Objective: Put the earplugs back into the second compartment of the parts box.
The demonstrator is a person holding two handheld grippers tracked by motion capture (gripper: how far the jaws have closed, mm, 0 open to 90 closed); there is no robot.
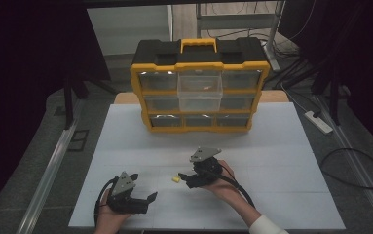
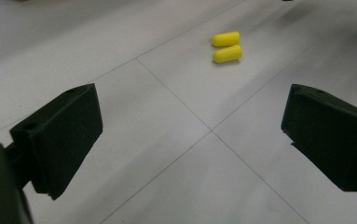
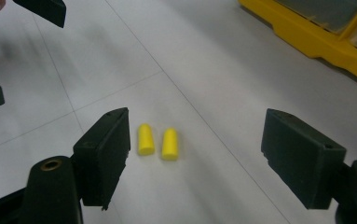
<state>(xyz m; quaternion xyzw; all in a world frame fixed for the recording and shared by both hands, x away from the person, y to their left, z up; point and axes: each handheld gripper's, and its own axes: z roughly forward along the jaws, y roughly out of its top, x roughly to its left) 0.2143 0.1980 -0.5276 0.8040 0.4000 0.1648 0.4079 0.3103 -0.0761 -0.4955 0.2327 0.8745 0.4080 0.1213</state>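
Note:
Two small yellow foam earplugs (image 3: 157, 141) lie side by side on the white table top; in the high view the earplugs (image 1: 176, 179) sit just left of my right gripper (image 1: 186, 179). That right gripper (image 3: 195, 154) is open, its jaws set wide apart with the earplugs on the table between them, nearer the left jaw. My left gripper (image 1: 145, 199) rests open near the table's front edge, nothing between its jaws. In the left gripper view the earplugs (image 2: 227, 46) lie well ahead of the open left gripper (image 2: 190, 126).
A yellow and black organizer case (image 1: 198, 85) with clear drawers stands upright at the back of the table. Its top middle drawer (image 1: 199, 91) is pulled out. A power strip (image 1: 319, 121) and cables lie on the floor at the right.

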